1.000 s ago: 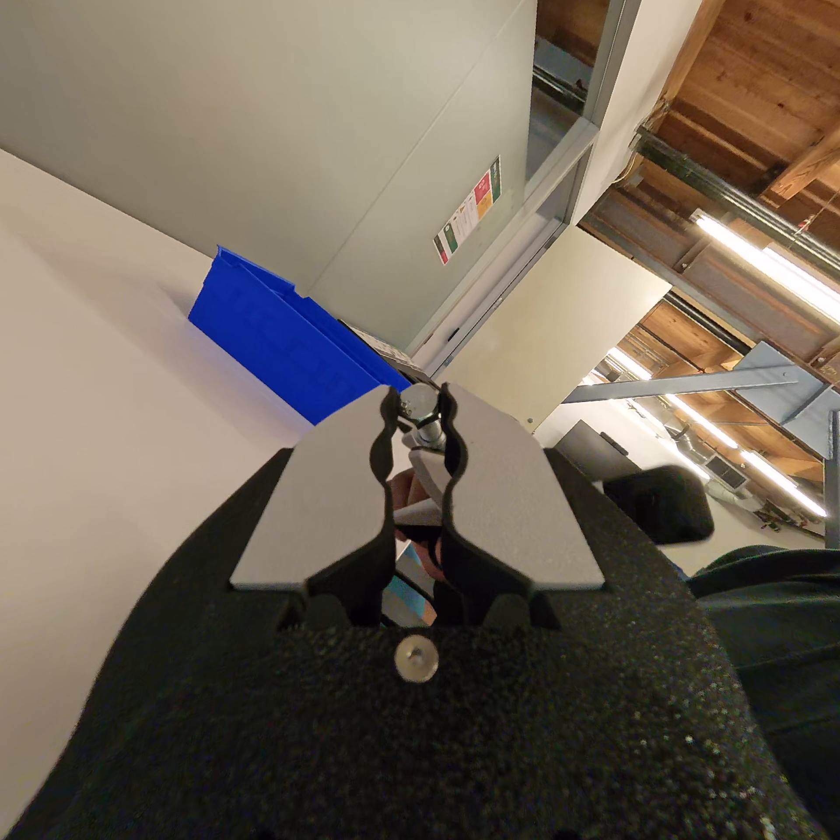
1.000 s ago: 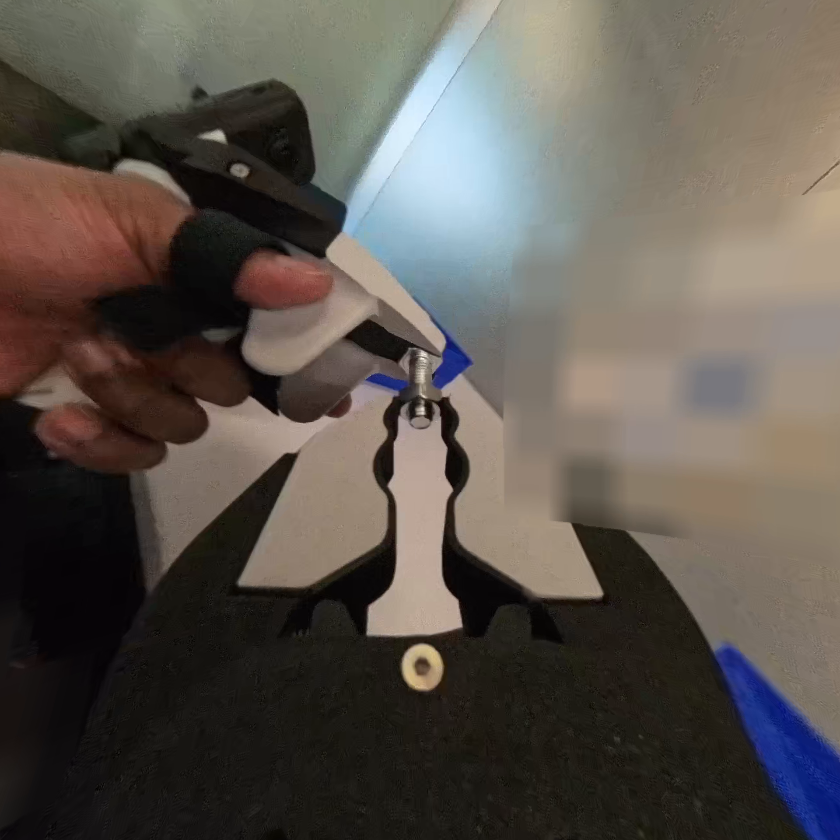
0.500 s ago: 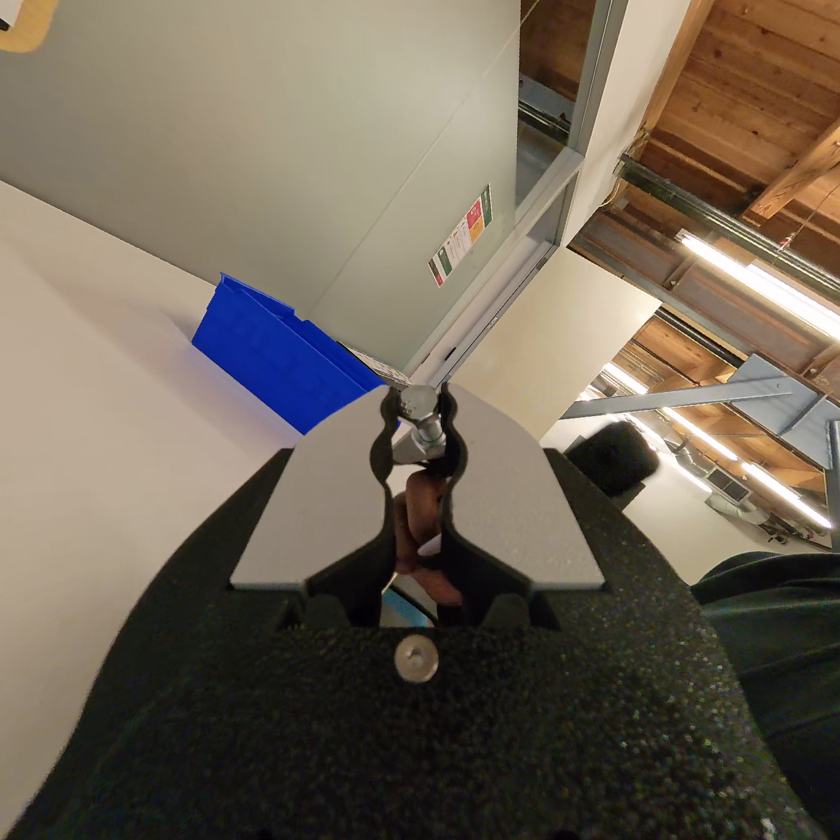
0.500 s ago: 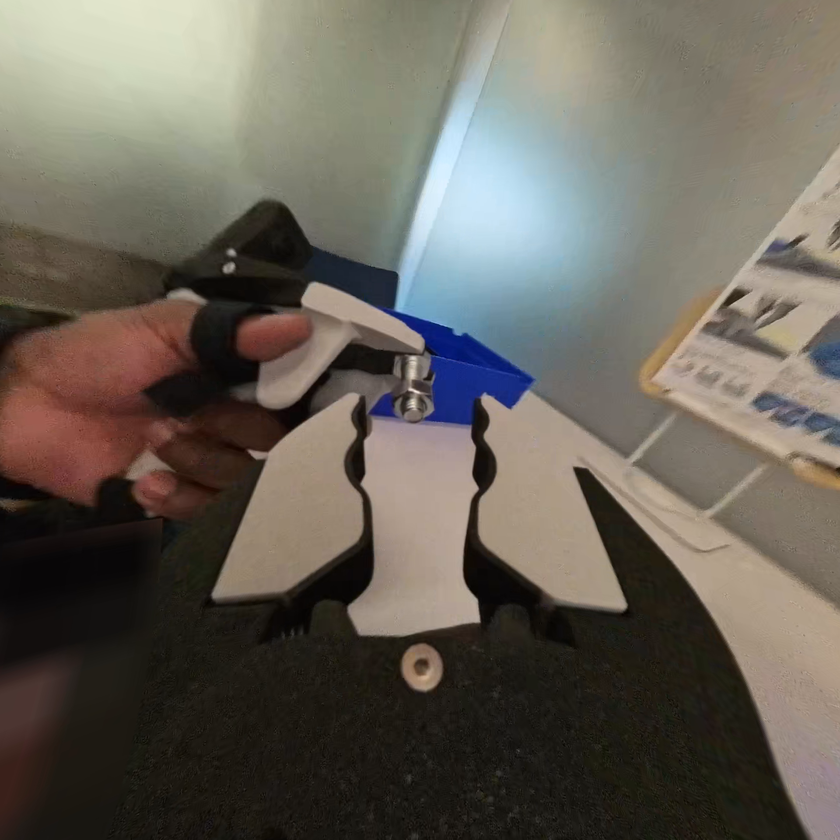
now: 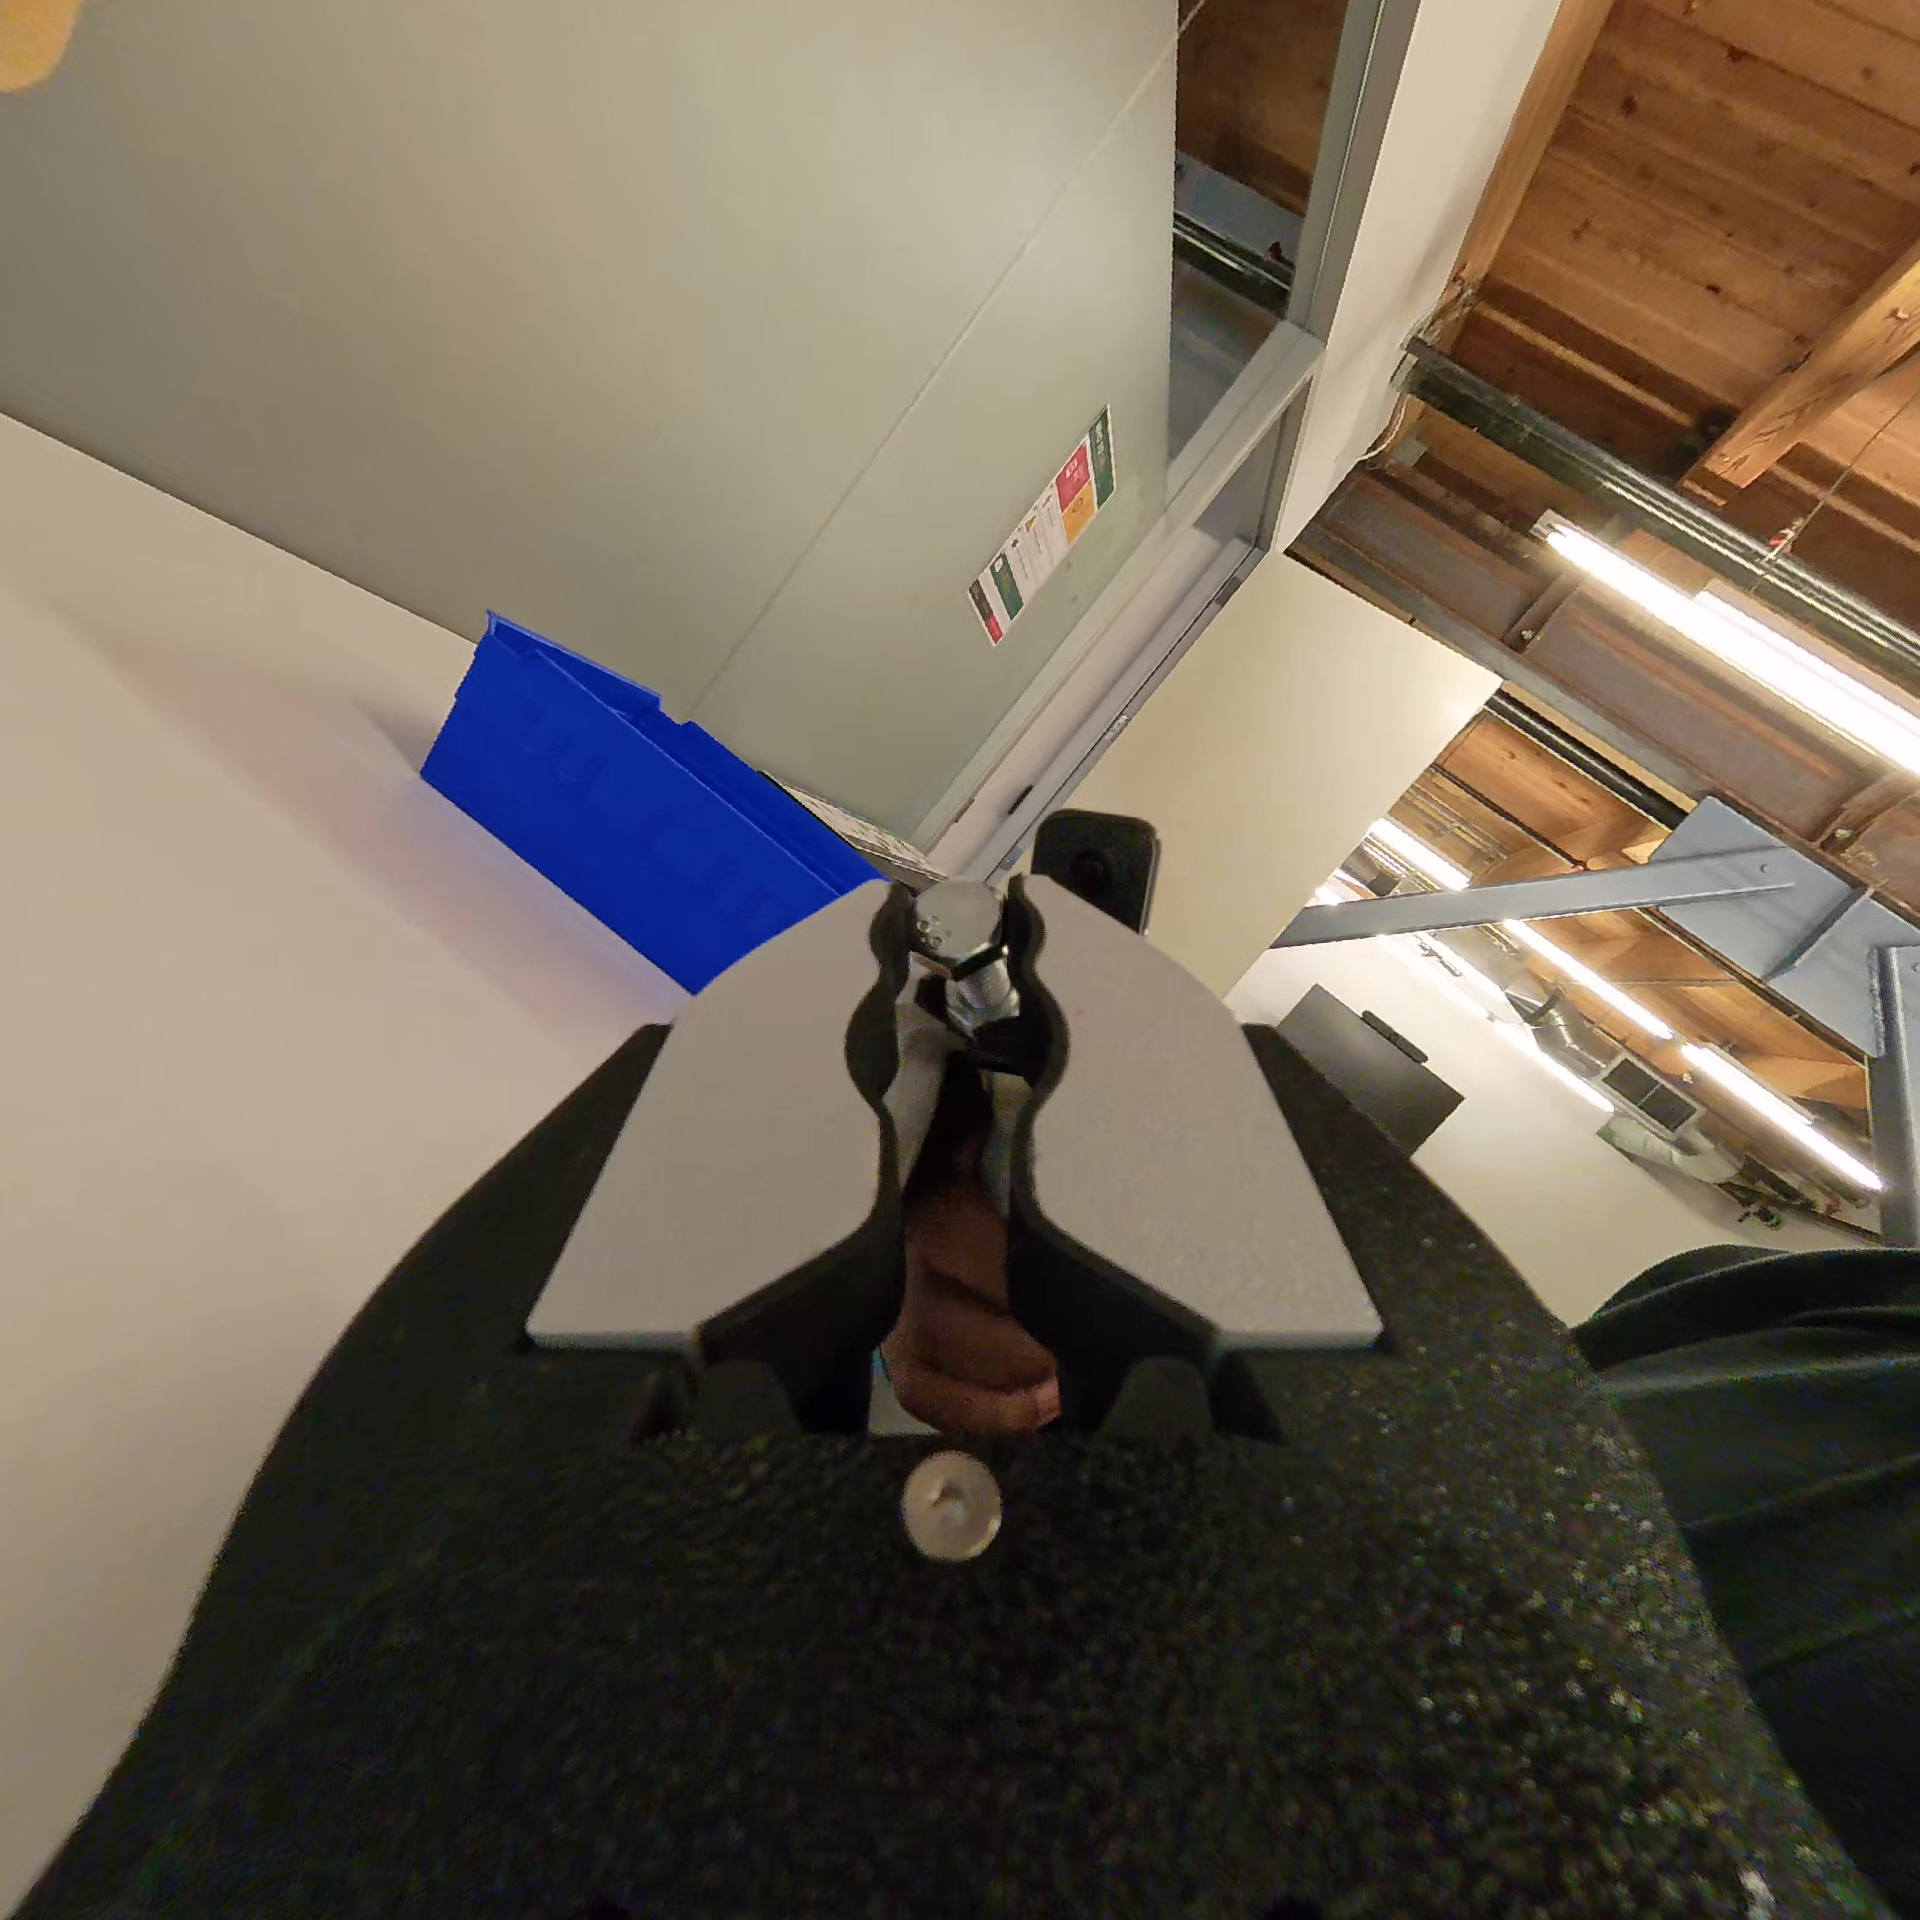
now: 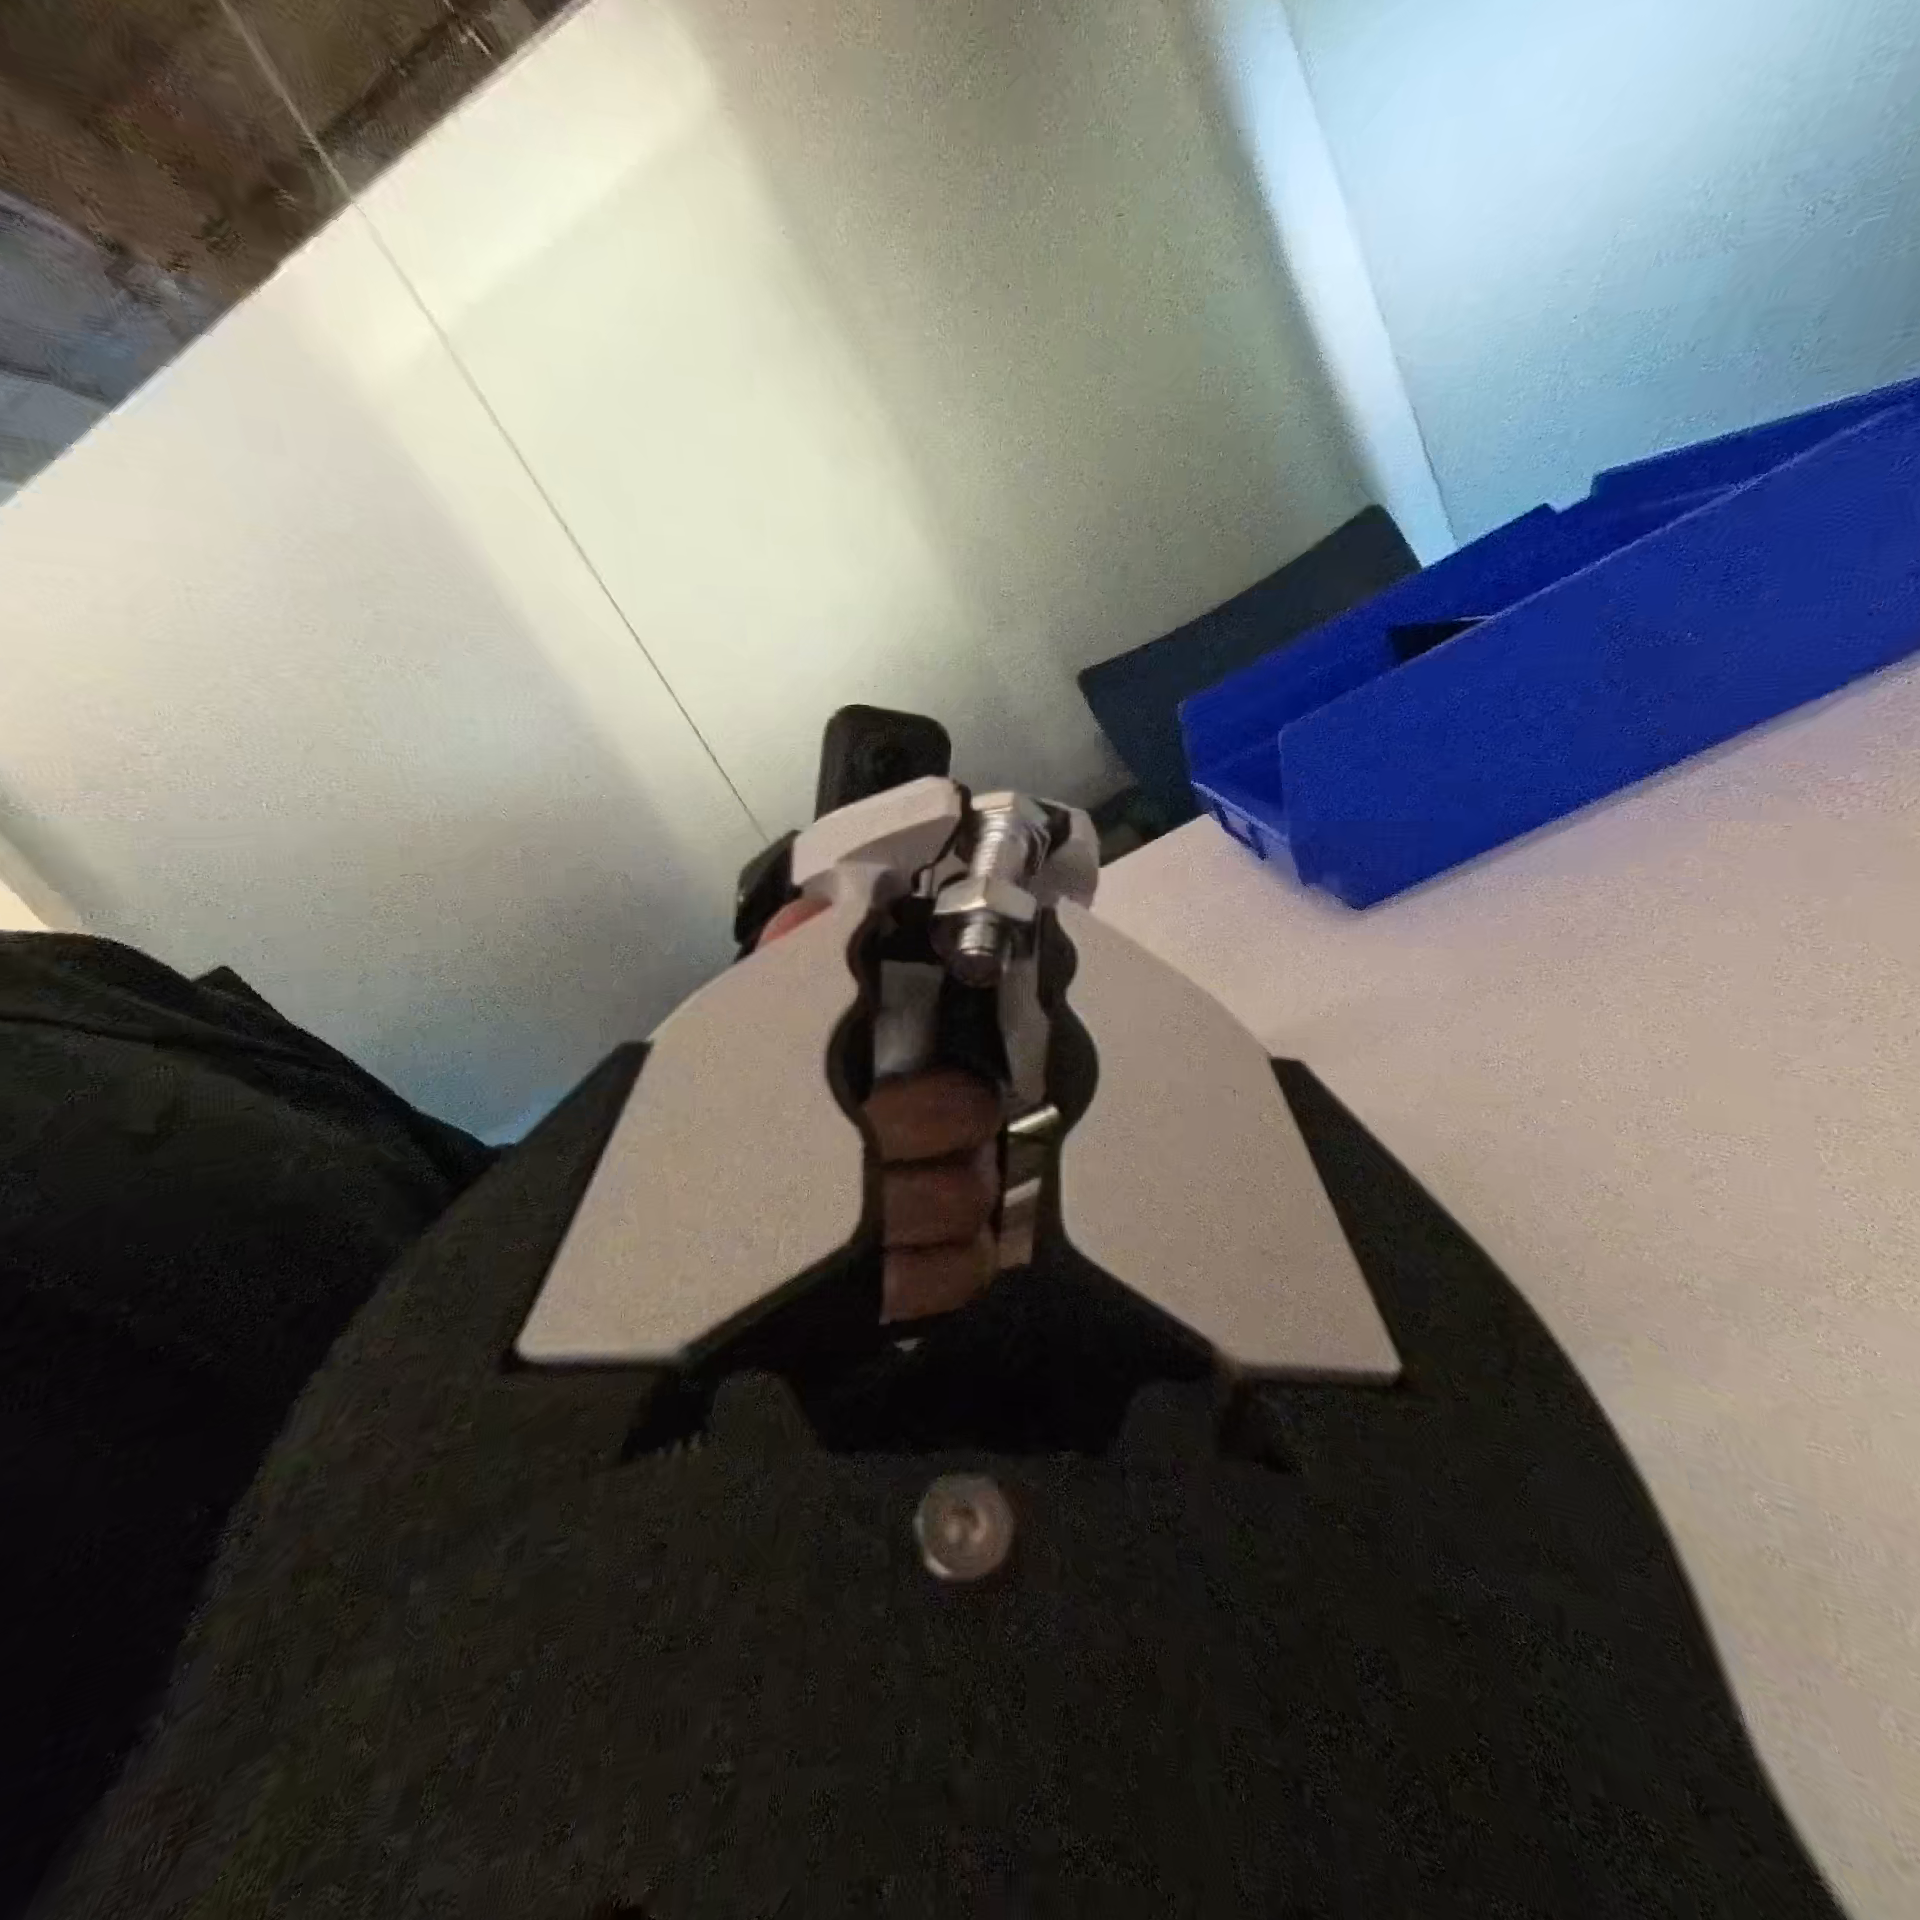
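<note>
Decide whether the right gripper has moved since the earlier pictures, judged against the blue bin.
Yes. The right gripper has swung left: the blue bin, earlier just beyond its jaws, now lies far to their right. The jaws have narrowed around the nut.

Left view sharp, warmly lit by ceiling tube lights (image 5: 1714,634); right view softer, slightly blurred, cool-toned; wide-angle bending at edges.

We see a white desk (image 5: 208,935) meeting pale grey-green wall panels (image 5: 623,312) at its far edge. A multicoloured sticker (image 5: 1049,525) is fixed to one panel beside a grey metal window frame (image 5: 1262,416). To the right, we see a ceiling of exposed wooden beams (image 5: 1714,208) carrying long fluorescent tube lights (image 5: 1745,644) and a grey steel bracket (image 5: 1558,899).
</note>
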The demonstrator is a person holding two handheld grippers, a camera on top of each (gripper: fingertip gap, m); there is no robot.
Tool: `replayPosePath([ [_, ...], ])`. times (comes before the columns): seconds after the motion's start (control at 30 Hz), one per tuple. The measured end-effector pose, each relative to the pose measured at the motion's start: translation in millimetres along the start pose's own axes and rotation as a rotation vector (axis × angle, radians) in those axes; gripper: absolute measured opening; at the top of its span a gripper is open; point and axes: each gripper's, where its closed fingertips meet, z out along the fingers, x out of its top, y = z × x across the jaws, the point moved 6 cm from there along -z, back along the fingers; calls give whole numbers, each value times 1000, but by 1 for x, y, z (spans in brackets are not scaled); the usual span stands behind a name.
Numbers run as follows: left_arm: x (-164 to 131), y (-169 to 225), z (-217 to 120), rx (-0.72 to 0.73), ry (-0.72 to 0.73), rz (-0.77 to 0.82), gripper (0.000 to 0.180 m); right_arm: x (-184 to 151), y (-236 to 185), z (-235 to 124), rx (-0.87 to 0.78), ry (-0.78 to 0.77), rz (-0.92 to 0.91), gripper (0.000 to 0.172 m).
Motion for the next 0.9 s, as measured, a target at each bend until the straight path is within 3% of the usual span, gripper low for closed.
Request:
replayPosePath([
  [0.07, 1, 0, -3, 5, 14, -6, 17, -1, -2, -2, -70, 1, -195, 39],
  [0.27, 1, -4, -3, 34, 5, -15, 16, -11, -11, 1, -501, -166, -1167, 45],
  [0.37, -2, -5, -1, 38, -18, -19, 17, -18, -12, 6, -596, -239, -1375, 33],
  [0.4, -3, -4, 0, 38, -25, -16, 17, -17, -12, 6, -612, -232, -1358, 22],
  [0.47, -3, -4, 0, 40, -26, -1, 17, -14, -12, 6, -559, -208, -1139, 20],
  [0.6, 0, 0, -2, -7, -9, 27, 17, -2, -6, 3, -189, -82, -226, 20],
  [0.67, 0, 3, -1, -25, 0, 39, 17, 1, -2, 1, -8, -24, 36, 20],
  [0.7, 1, 3, -1, -23, 4, 42, 17, 2, -2, -1, 32, 3, 43, 24],
  [0.77, 2, 3, -2, -10, 11, 44, 17, 3, -2, -4, -47, 24, -120, 37],
  [0.9, 3, -1, -4, 20, 11, 19, 17, 0, -8, -7, -387, -46, -816, 45],
])
